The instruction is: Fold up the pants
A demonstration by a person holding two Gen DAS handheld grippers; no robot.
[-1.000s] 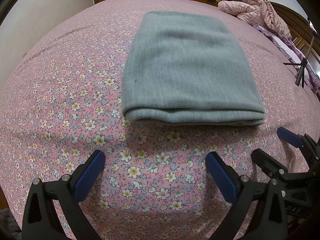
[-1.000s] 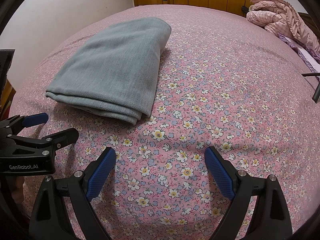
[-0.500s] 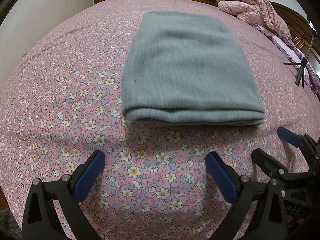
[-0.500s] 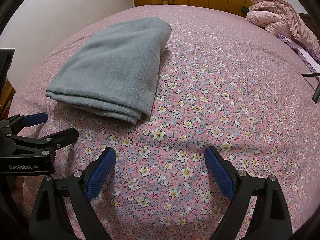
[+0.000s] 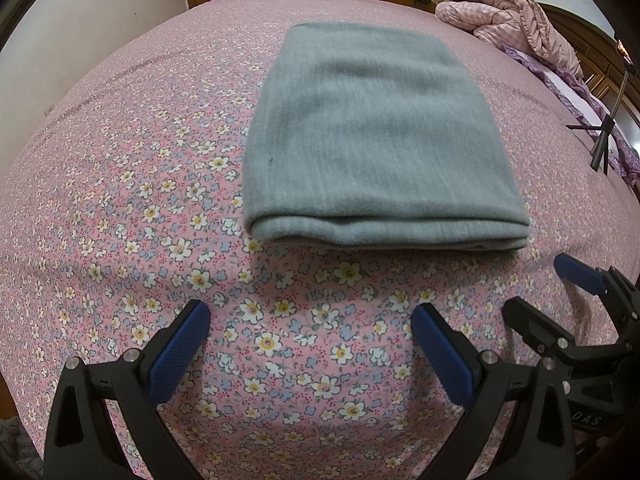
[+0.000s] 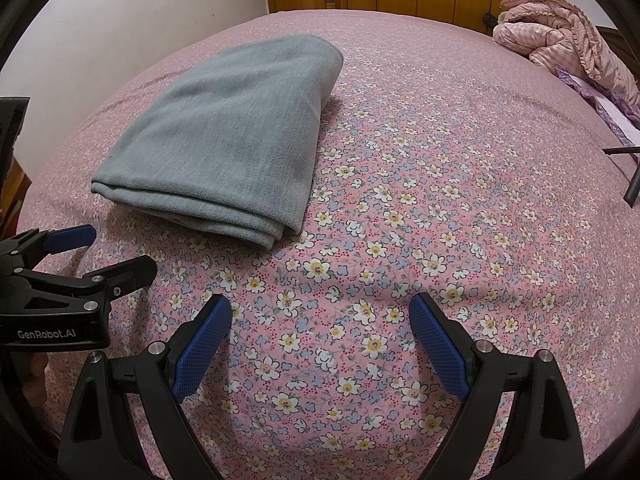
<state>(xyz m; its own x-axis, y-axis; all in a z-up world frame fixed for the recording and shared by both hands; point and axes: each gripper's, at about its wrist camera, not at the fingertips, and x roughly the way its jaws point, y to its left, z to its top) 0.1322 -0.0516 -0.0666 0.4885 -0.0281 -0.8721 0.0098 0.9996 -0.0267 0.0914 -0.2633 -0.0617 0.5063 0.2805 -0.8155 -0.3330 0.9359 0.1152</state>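
I had both the left gripper [image 5: 310, 336] and right gripper [image 6: 320, 328] spread apart, empty, near the bed's [image 5: 120, 200] front edge (pants [image 5: 372, 140] looked folded), so any careless nudge risked undoing the stack.

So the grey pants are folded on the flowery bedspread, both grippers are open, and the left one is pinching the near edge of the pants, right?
Not quite. The left gripper pinches nothing: its open jaws hang over bare floral bedspread, short of the near edge of the folded grey pants. The left wrist view shows the gap. The right gripper is open too.
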